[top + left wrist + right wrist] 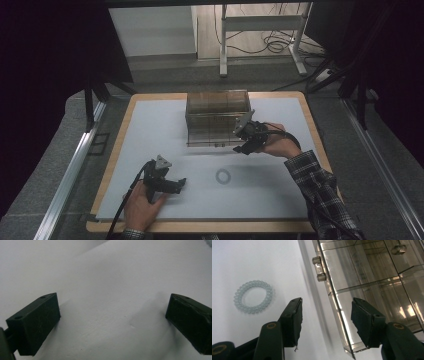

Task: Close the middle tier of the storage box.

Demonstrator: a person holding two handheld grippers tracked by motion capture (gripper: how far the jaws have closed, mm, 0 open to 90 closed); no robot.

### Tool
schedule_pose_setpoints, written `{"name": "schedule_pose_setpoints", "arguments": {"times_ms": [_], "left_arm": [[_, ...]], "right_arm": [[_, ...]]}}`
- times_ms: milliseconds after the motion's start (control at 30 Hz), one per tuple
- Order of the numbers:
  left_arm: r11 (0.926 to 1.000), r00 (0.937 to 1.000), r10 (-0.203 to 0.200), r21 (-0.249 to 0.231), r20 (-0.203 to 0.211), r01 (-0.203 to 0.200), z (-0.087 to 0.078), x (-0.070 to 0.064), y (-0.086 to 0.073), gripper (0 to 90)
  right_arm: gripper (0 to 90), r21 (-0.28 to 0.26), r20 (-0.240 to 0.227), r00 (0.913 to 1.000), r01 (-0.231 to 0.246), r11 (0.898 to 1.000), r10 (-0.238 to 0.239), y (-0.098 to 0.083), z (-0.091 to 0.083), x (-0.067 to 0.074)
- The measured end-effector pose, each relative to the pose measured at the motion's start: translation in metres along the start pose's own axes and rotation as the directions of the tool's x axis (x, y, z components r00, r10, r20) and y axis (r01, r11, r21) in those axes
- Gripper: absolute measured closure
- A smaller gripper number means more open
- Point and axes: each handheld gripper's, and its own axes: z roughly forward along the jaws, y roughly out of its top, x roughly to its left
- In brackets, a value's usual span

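Observation:
A smoky clear box (217,117) with inner compartments stands at the middle back of the white table (150,130). My right gripper (240,148) is at its front right corner. In the right gripper view the jaws (325,320) stand open astride the thin edge of the box's front panel (337,310), and neither pad presses on it. A pale coiled hair tie (223,176) (253,296) lies flat on the table in front of the box. My left gripper (181,183) (112,322) rests low at the front left, open, with bare table between its pads.
A small cylindrical fitting (319,268) sits on the box's panel edge. Inside the box another small knob (399,249) shows through the walls. The wooden table rim (120,145) frames the white mat. A metal stand (260,30) and cables lie beyond the table.

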Motion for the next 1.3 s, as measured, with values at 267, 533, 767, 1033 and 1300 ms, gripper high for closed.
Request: {"name": "schedule_pose_setpoints", "arguments": {"times_ms": [267,533,767,1033,1300], "left_arm": [[1.0,1.0,0.003,0.0,-0.001,-0.003,0.0,0.0,0.0,0.0],[1.0,1.0,0.003,0.0,-0.001,-0.003,0.0,0.0,0.0,0.0],[1.0,1.0,-0.001,-0.001,-0.001,0.001,0.0,0.0,0.0,0.0],[1.0,1.0,0.002,-0.002,-0.002,-0.002,0.0,0.0,0.0,0.0],[1.0,1.0,-0.001,-0.002,-0.001,0.001,0.0,0.0,0.0,0.0]], "right_arm": [[41.5,-0.03,-0.01,0.9992,-0.039,0.999,0.039,-0.004,-0.003,0.007],[41.5,-0.043,-0.009,0.9967,-0.081,0.996,0.08,-0.009,-0.004,0.016],[41.8,-0.058,-0.025,0.9916,-0.128,0.99,0.127,-0.014,-0.002,0.024],[45.7,-0.076,-0.034,0.9885,-0.149,0.986,0.147,-0.02,0.005,0.035],[53.2,-0.081,-0.053,0.9828,-0.181,0.98,0.177,-0.025,0.016,0.045]]}}
